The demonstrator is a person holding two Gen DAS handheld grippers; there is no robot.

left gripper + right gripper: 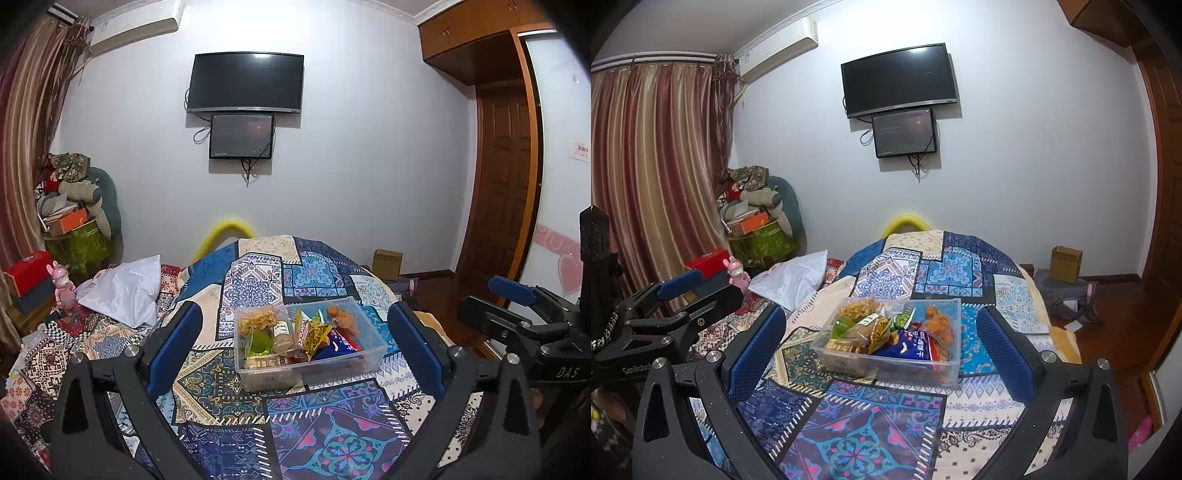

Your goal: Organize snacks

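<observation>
A clear plastic bin (369, 334) (955, 317) sits on a patchwork-covered bed (332, 424) (871, 424). It holds several snack packs: a blue biscuit bag (338, 349) (908, 349), an orange snack bag (343, 317) (940, 325), a yellow-wrapped pack (314, 334) (881, 330) and a bag of fried bits (256, 319) (858, 308). My left gripper (295, 343) is open and empty, raised in front of the bin. My right gripper (882, 339) is open and empty, also raised in front of the bin. Each gripper shows at the edge of the other's view.
A white pillow (125, 291) (794, 278) and a pink toy (64, 288) (738, 275) lie left of the bin. Boxes and bedding (74, 214) (757, 214) are piled by the curtain. A cardboard box (386, 264) (1065, 264) stands on the floor at right.
</observation>
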